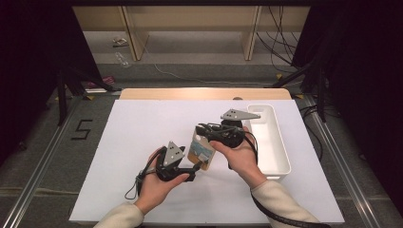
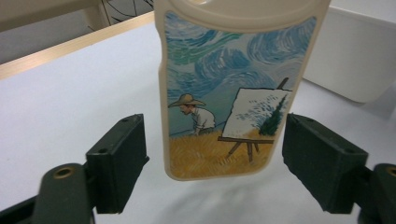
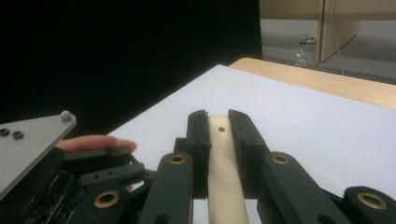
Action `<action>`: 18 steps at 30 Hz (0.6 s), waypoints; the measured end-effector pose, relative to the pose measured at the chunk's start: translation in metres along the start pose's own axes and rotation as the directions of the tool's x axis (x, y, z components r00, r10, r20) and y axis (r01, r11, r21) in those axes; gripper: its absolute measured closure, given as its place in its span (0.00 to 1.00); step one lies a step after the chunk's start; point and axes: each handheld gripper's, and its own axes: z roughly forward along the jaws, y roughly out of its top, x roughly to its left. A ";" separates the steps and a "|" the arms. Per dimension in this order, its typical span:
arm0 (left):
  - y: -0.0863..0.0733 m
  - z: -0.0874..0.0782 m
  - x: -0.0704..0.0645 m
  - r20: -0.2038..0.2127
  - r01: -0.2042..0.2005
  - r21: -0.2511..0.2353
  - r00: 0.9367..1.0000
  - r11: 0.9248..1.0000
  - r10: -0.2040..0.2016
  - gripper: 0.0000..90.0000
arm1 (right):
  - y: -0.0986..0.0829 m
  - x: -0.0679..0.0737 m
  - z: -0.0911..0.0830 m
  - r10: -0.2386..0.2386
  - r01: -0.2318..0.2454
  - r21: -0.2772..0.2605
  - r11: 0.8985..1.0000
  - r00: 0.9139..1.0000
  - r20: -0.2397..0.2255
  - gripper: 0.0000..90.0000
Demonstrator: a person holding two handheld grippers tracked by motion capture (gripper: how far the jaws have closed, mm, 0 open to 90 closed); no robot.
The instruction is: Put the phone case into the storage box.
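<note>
Right gripper (image 3: 217,122) clamps the phone case (image 2: 229,88), top cut off; left gripper (image 2: 215,158) seemingly gapes.

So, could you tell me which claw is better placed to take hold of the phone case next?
Probably the left claw: it's open with the phone case hanging between its jaws. The right claw already grips its edge.

Cream long sleeves (image 1: 278,199) on both forearms. Left matte-black two-jaw gripper (image 1: 194,167) and right matte-black two-jaw gripper (image 1: 202,128) each carry a grey three-cornered metal plate (image 1: 239,114) with small screws, brass-coloured pivot bushings (image 3: 106,199), trailing black cables (image 1: 280,219).
</note>
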 end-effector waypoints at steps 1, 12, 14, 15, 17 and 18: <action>0.000 0.000 0.002 0.003 0.003 0.000 1.000 1.000 -0.003 0.23 | 0.000 0.000 0.000 -0.004 0.004 0.002 1.000 1.000 0.000 0.89; -0.001 -0.004 0.017 0.033 0.021 0.002 0.999 1.000 -0.021 0.22 | 0.006 -0.002 -0.004 -0.102 0.104 0.061 0.993 0.994 -0.039 0.89; -0.001 -0.003 0.018 0.057 0.017 0.010 0.998 1.000 -0.018 0.22 | 0.007 -0.003 -0.005 -0.121 0.125 0.080 0.989 0.991 -0.055 0.89; -0.001 -0.003 0.018 0.069 0.015 0.013 0.997 1.000 -0.016 0.22 | 0.008 -0.003 -0.005 -0.130 0.136 0.087 0.987 0.989 -0.066 0.89; -0.002 -0.002 0.018 0.091 0.014 0.019 0.996 1.000 -0.015 0.21 | 0.008 -0.004 -0.006 -0.149 0.158 0.106 0.982 0.985 -0.092 0.89; -0.002 -0.002 0.018 0.100 0.010 0.022 0.995 1.000 -0.012 0.21 | 0.009 -0.004 -0.007 -0.159 0.170 0.112 0.979 0.982 -0.100 0.89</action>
